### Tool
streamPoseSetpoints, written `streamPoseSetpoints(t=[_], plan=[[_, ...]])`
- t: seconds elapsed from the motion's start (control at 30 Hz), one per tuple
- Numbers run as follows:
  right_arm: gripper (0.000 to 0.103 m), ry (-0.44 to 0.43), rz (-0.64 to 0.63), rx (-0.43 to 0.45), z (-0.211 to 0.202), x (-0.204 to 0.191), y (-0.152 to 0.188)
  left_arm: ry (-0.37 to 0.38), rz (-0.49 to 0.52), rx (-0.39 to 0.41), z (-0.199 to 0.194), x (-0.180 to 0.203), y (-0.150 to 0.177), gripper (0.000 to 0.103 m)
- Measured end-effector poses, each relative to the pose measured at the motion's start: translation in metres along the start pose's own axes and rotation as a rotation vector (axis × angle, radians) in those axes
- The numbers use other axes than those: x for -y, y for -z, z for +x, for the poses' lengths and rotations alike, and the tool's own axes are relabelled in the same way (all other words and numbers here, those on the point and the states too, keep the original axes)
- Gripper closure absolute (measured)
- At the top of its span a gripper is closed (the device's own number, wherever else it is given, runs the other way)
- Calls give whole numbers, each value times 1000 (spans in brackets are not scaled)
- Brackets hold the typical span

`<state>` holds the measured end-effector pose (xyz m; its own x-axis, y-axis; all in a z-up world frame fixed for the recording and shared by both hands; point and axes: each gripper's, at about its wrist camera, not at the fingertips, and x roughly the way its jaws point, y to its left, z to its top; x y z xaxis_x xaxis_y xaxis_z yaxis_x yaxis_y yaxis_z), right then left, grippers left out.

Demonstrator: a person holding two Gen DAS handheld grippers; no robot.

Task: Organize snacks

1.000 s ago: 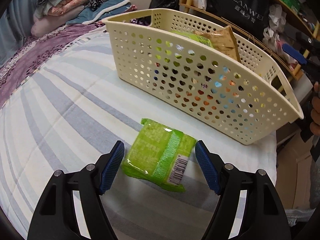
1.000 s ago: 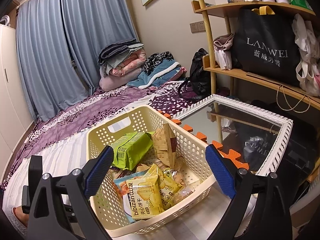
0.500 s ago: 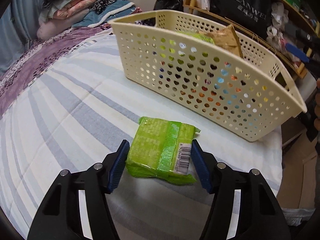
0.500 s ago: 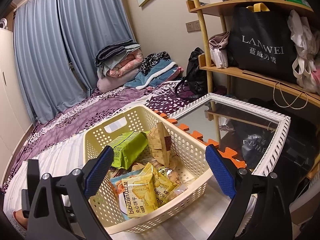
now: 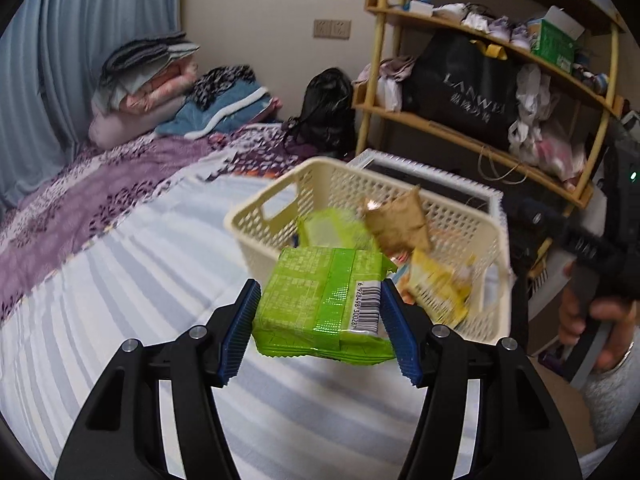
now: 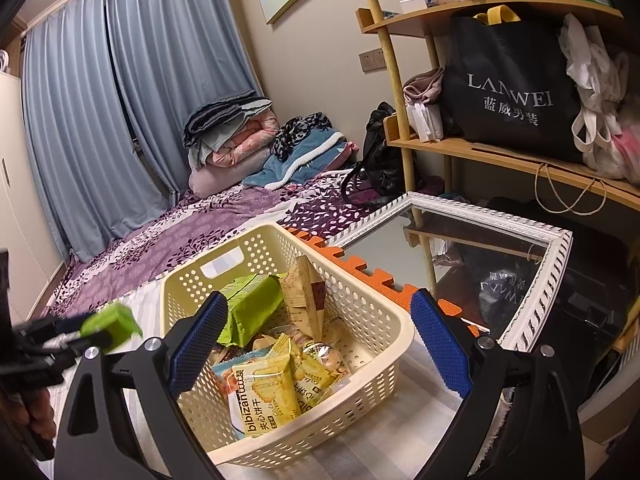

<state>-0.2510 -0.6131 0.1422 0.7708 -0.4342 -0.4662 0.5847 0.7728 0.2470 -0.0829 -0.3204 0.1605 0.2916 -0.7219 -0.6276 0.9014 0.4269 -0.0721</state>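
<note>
My left gripper (image 5: 319,316) is shut on a green snack pack (image 5: 316,296) and holds it in the air above the striped cloth, just before the cream perforated basket (image 5: 256,216). In the right wrist view the same green pack (image 6: 110,322) shows blurred at the far left, level with the basket (image 6: 400,320) rim. My right gripper (image 6: 320,300) hangs open over the basket's near end with nothing between its fingers. Inside lie another green pack (image 6: 248,308), a brown pack (image 6: 308,296) and several yellow biscuit packs (image 6: 268,392).
The basket stands on a striped cloth (image 5: 120,320) at the edge of a bed with a purple cover (image 6: 180,240). A white-framed mirror (image 6: 520,220) lies to the right. Behind it a wooden shelf holds a black bag (image 6: 512,88). Folded blankets (image 6: 228,128) are stacked at the back.
My left gripper closed on the green pack and lifted it off the cloth toward the basket rim. The right gripper has stayed over the basket.
</note>
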Motion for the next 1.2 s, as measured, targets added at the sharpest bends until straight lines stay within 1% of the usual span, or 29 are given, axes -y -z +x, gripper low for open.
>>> streamPoseSetpoints(t=[0.1,0.23,0.4,0.53,0.57,0.6,0.63,0.7,0.77,0.8,0.87,0.9,1.0,1.03,1.1,1.2], plan=[[11,0,7,-1,-1,3,1,34,47,5,7,21,-15,41],[11,6,15,0,-3,11,3,78,106,-1,27,47,-26,41],[11,27,38,-2,-5,24,5,132,103,-48,60,64,-27,41],[11,36,49,-9,-4,30,6,142,114,-79,79,74,-26,40],[11,36,50,-10,-4,30,7,139,119,-87,82,76,-25,40],[11,36,51,-11,-5,31,7,135,122,-91,84,77,-25,36],[11,36,51,-11,-5,31,7,130,122,-91,84,78,-25,29],[11,38,53,-8,-5,32,7,122,113,-79,80,75,-24,22],[11,38,56,-7,-5,32,6,114,106,-73,76,72,-24,20],[11,38,55,-6,-6,32,5,103,103,-71,74,70,-24,19],[11,35,47,-5,-7,29,4,66,87,-69,69,64,-24,11],[11,32,39,-5,-8,26,4,46,76,-64,67,61,-25,5],[11,25,18,-7,-12,17,3,9,46,-54,58,51,-25,5],[8,22,12,-8,-14,14,2,-9,42,-52,55,49,-25,4],[5,19,-6,-10,-17,7,1,-65,45,-44,48,45,-25,3],[5,25,-35,-20,-22,-3,0,-132,64,-35,38,45,-23,3]])
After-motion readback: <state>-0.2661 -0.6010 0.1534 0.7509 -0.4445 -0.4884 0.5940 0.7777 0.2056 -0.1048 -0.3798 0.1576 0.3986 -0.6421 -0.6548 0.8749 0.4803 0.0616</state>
